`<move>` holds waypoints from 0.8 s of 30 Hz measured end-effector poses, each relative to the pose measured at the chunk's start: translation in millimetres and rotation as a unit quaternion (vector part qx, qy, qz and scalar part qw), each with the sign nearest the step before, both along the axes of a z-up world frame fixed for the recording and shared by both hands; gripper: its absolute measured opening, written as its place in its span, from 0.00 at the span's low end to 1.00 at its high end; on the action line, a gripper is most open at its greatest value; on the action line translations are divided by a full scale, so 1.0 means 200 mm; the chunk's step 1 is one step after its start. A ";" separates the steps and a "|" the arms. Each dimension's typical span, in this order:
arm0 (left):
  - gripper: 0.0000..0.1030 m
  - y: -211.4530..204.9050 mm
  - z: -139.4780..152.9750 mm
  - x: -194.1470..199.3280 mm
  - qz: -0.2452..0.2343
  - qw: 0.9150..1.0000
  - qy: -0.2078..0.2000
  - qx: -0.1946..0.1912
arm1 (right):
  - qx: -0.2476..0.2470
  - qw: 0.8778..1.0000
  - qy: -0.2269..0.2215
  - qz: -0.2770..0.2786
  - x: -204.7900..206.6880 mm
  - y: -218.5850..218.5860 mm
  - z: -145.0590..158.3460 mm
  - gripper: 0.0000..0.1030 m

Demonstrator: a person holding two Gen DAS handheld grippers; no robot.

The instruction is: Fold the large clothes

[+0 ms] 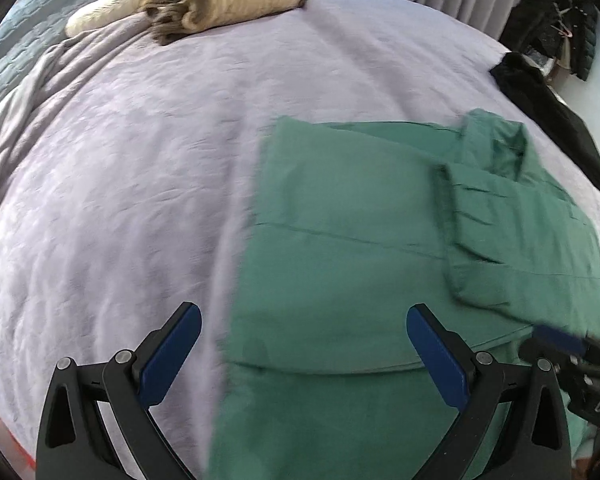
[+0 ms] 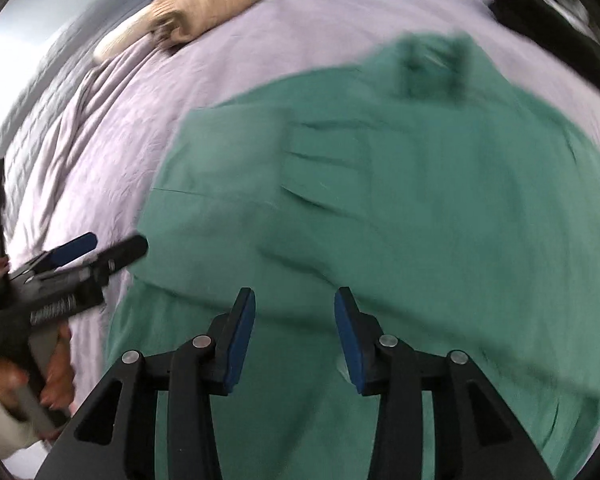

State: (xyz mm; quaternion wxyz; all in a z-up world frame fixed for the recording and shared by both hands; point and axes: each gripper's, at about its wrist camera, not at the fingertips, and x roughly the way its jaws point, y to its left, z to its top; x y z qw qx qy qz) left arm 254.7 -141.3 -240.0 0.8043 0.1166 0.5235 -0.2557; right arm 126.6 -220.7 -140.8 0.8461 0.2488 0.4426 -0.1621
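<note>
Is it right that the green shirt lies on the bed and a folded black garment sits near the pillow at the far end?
Not quite. The garment near the pillow is tan, not black, as the left wrist view shows. The green shirt does lie on the bed.

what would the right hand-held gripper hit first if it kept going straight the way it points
Most likely the green shirt: the right hand-held gripper stands open over its cloth with nothing between. The picture is blurred, so depth is unclear.
</note>
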 end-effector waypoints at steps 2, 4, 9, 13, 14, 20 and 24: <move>1.00 -0.08 0.00 -0.02 -0.014 1.000 0.005 -0.008 | 0.038 0.998 -0.009 -0.053 -0.14 -0.10 -0.02 0.44; 1.00 -0.17 -0.01 -0.05 -0.030 0.999 0.007 -0.010 | 0.083 0.989 -0.030 -0.121 -0.35 -0.24 -0.06 0.44; 1.00 -0.40 -0.04 -0.11 -0.061 0.998 0.011 -0.014 | 0.180 0.937 -0.122 -0.272 -0.78 -0.52 -0.13 0.55; 1.00 -0.52 -0.15 -0.14 -0.074 0.997 0.022 0.017 | 0.241 0.877 -0.214 -0.357 -1.01 -0.67 -0.21 0.56; 1.00 -0.53 -0.19 -0.14 -0.074 0.997 0.024 0.026 | 0.260 0.856 -0.243 -0.374 -1.06 -0.70 -0.24 0.56; 1.00 -0.55 -0.20 -0.15 -0.070 0.997 0.019 0.035 | 0.333 0.776 -0.336 -0.417 -1.19 -0.76 -0.37 0.30; 1.00 -0.57 -0.18 -0.16 -0.075 0.996 0.008 0.042 | 0.284 0.814 -0.306 -0.404 -1.22 -0.76 -0.27 0.02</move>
